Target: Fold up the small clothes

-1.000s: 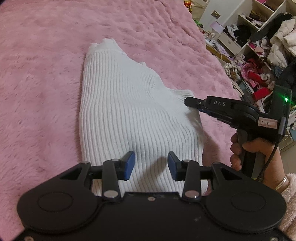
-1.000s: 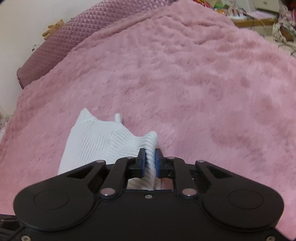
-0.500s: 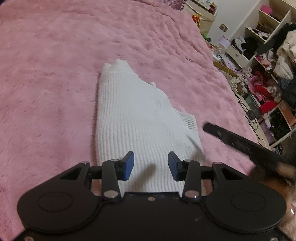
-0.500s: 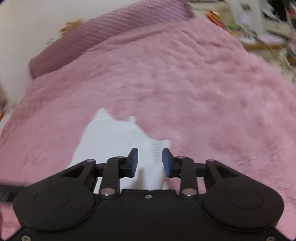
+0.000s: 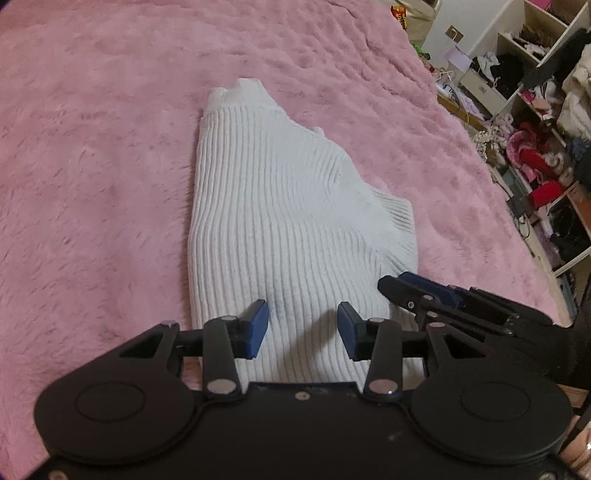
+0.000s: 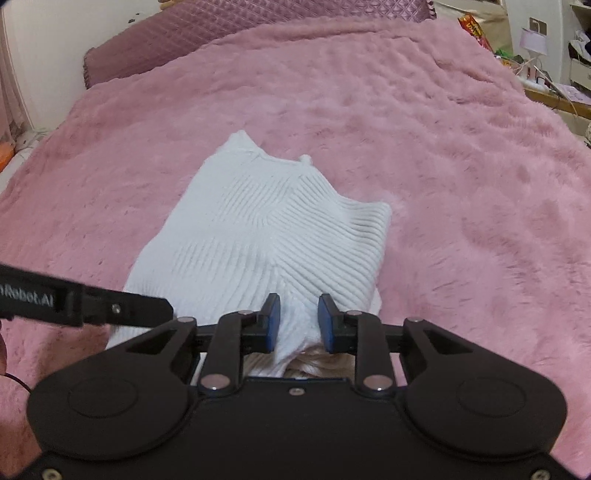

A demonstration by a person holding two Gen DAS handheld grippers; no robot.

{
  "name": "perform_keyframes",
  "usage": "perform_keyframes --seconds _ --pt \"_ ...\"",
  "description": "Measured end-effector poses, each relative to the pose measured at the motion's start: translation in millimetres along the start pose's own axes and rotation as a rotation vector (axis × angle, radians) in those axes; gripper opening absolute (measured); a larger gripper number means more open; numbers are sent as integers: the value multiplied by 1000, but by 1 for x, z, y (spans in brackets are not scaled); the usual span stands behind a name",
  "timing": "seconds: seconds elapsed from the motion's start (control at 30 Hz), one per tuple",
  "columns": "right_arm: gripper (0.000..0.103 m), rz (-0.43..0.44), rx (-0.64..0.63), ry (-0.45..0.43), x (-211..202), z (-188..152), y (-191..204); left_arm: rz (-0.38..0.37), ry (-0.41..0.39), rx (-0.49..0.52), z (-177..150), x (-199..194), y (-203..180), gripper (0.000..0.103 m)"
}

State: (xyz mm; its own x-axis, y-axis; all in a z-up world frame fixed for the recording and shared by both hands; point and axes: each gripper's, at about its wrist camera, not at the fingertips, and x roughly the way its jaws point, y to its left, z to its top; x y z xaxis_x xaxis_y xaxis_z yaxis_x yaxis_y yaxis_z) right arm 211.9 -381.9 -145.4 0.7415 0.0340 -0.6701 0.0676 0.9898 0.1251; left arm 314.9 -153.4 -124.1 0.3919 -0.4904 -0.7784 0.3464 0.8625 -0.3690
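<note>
Since a second ago the right tongs [image 6: 296,321] have let go of the sweater's [image 5: 288,229] side edge, which they were pinching then, and have come round to its near end. Their blue pads [image 6: 272,321] now stand parted with nothing between them but a hump of the white knit rising in the gap; whether the pads touch it I cannot tell. From the left side, these same tongs [image 5: 397,286] show at the sweater's near right corner, low over the cloth. The left tongs [image 5: 301,328] are spread wide and hold nothing, poised above the near hem toward its left half, their pads [image 5: 256,326] clear of the wool, and a shadow falls on the ribs between them. From the right side the left tongs [image 6: 164,306] reach in as a dark bar over the near left corner. Beyond both pairs the sweater [image 6: 266,236] lies flat, folded narrow, with one side lapped over in a diagonal so that the ribs meet at an angle, and its collar end points away toward the head of the bed. All round it spreads the fluffy pink blanket [image 5: 92,155], and a quilted mauve pillow [image 6: 229,33] sits at the far end. Off to the right stand open shelves [image 5: 535,74] stuffed with clothes.
</note>
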Motion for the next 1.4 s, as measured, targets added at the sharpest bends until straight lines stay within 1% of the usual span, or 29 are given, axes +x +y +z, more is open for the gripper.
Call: perform_keyframes --seconds 0.07,0.13,0.17,0.23,0.3,0.4,0.47,0.57,0.63,0.73,0.77,0.83,0.93,1.07,1.17,1.23,1.3,1.37,1.4 --pt "24 -5 -5 -14 -4 2 4 7 -7 1 1 -3 -2 44" --pt "25 20 31 -63 -19 5 1 0 -20 5 2 -11 -3 44" --pt "27 33 54 -80 -26 6 -3 -9 -27 3 3 -17 -1 44" --pt "44 79 131 -102 -36 8 -19 -32 -47 -32 7 -28 11 45" --pt "46 168 230 -84 -39 9 -43 -66 -70 -94 11 -38 34 47" --pt "47 258 355 -45 -33 5 -77 -129 -68 -191 18 -39 72 47" --pt "48 300 411 -24 -26 1 -96 -192 -45 -252 22 -32 95 47" --pt "49 364 484 21 -11 -6 -109 -275 7 -340 28 -14 124 48" --pt "49 402 526 51 1 -11 -114 -306 36 -376 30 0 136 48" --pt "50 451 563 88 19 -14 -116 -317 70 -388 33 17 145 50" --pt "51 471 577 102 25 -15 -116 -332 79 -396 33 23 148 51" --pt "54 485 603 117 35 -18 -116 -389 94 -418 34 33 155 53" --pt "58 519 629 130 47 -18 -117 -433 105 -430 39 45 161 55" --pt "61 569 663 134 58 -15 -119 -501 126 -428 46 58 160 56" --pt "63 593 680 148 68 -11 -117 -497 149 -417 52 71 154 59" --pt "63 593 670 161 75 -7 -113 -499 154 -411 55 77 150 63" --pt "65 604 653 163 80 -2 -106 -497 158 -409 58 82 145 64" --pt "60 604 631 162 81 0 -102 -504 149 -401 60 85 141 63" --pt "48 611 622 165 81 1 -100 -509 140 -400 59 83 139 58"
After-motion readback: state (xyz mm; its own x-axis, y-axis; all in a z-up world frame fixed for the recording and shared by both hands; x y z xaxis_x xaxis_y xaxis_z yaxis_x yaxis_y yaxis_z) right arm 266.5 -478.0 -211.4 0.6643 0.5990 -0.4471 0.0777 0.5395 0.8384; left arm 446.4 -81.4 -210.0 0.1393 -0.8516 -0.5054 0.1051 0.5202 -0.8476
